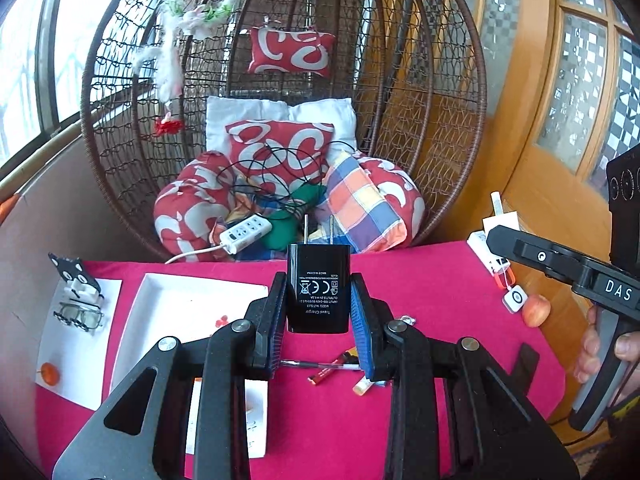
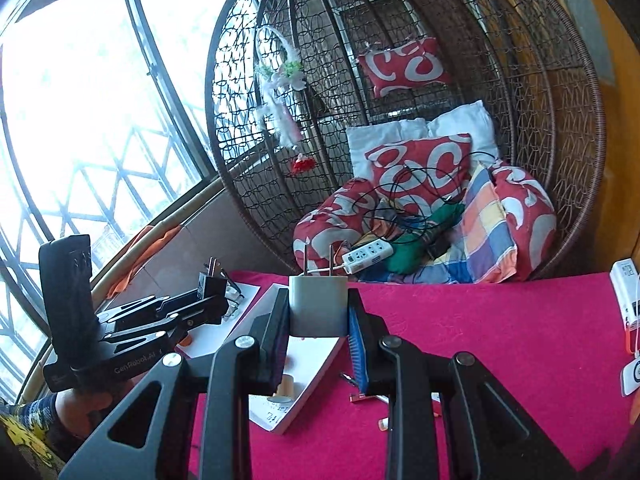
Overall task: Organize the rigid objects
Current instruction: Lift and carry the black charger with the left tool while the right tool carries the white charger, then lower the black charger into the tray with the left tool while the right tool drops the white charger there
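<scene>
Charger label [image 1: 319,294] print too small

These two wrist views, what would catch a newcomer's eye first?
Each hand-held gripper clamps a plug: the left hand-held gripper holds a black travel charger, prongs up, and the right hand-held gripper holds a grey charger. Below them lies the magenta tablecloth; behind it stands a wicker egg chair piled with red cushions.

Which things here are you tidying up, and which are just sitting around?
For the job:
black charger in the left gripper
grey charger in the right gripper
white tray
pens

Just lying about:
cushions
power strip
glasses
dreamcatcher
</scene>
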`<state>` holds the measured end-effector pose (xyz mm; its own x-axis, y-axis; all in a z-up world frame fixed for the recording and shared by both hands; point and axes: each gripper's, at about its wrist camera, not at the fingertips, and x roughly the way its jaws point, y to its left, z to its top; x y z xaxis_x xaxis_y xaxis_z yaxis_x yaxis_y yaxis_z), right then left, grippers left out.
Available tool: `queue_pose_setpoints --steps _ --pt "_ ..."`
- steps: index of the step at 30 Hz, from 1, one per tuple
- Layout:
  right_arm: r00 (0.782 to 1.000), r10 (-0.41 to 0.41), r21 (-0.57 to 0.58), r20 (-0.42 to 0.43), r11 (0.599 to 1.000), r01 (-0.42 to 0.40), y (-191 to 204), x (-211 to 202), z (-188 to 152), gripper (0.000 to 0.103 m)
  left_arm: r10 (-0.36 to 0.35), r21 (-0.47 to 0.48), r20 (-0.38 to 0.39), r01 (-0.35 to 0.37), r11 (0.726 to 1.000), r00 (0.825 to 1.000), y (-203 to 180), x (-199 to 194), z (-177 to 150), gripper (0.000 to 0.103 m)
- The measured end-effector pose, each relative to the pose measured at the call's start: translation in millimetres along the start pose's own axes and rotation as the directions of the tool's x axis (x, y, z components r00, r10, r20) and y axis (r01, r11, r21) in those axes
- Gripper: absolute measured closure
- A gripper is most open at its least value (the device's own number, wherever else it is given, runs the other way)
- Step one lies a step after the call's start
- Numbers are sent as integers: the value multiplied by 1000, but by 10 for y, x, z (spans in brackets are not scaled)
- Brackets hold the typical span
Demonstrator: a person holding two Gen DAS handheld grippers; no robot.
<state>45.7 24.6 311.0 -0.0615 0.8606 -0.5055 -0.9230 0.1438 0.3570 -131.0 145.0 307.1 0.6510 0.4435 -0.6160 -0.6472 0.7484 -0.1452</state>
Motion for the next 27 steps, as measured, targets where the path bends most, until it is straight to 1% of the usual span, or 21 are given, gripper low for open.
queue_pose_setpoints --steps 20,24,27 --pt "999 28 -17 -39 999 -29 325 317 -6 77 6 -45 -5 -6 999 1000 499 -59 -22 74" --pt "998 33 -11 -58 999 -34 392 411 -7 77 19 -68 -8 -19 998 1000 655 -66 -33 74" --pt "997 34 -13 -75 999 -35 455 501 -11 77 42 -93 -13 -43 995 999 831 -56 -40 74"
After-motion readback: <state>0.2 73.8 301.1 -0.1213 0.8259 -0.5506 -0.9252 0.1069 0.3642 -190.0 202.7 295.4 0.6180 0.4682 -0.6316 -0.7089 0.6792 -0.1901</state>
